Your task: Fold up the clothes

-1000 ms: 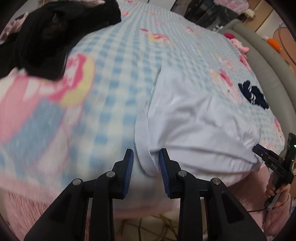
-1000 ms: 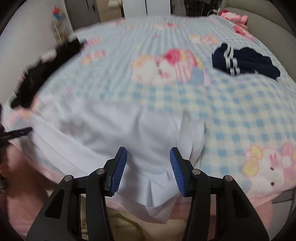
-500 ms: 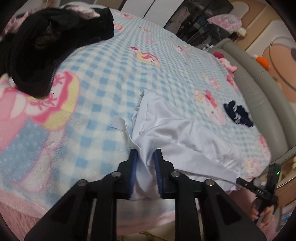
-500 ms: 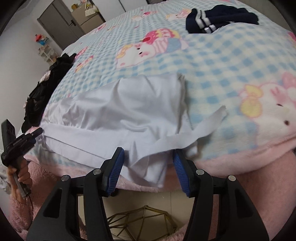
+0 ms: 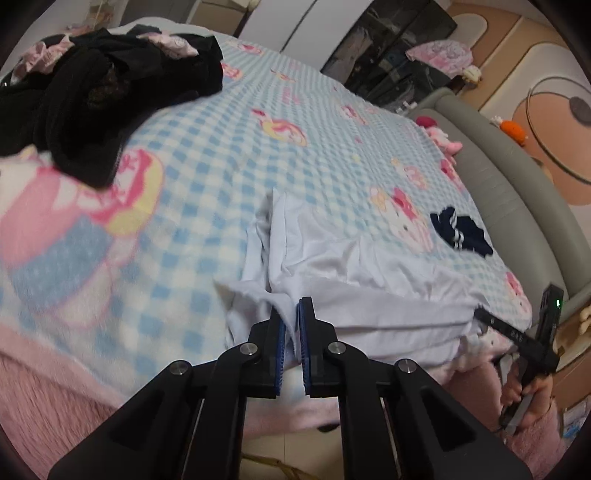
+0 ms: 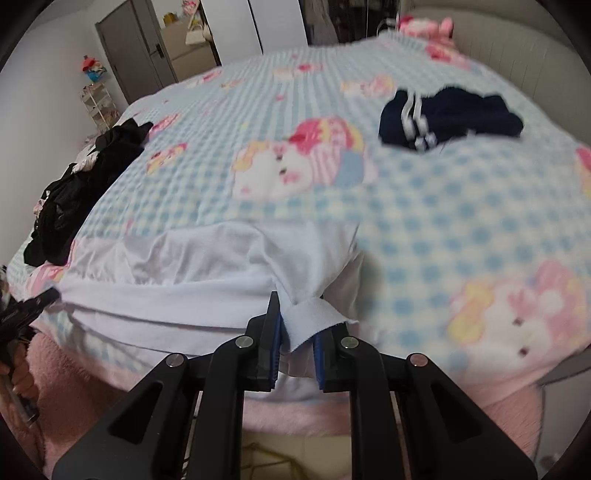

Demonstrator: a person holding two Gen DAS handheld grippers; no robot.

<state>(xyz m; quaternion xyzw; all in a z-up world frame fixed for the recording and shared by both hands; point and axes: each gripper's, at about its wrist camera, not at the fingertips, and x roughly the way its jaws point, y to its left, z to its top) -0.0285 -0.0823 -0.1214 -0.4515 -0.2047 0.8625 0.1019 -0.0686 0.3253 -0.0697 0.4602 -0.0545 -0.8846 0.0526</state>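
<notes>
Home bedroom: bed with cartoon checked blanket, door, plush toys.

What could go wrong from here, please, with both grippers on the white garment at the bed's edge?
1. The right gripper looks only partly shut on a narrow strip of the white garment, so it might slip free.
2. The garment is bunched near the left gripper, so creases could get folded in.
</notes>
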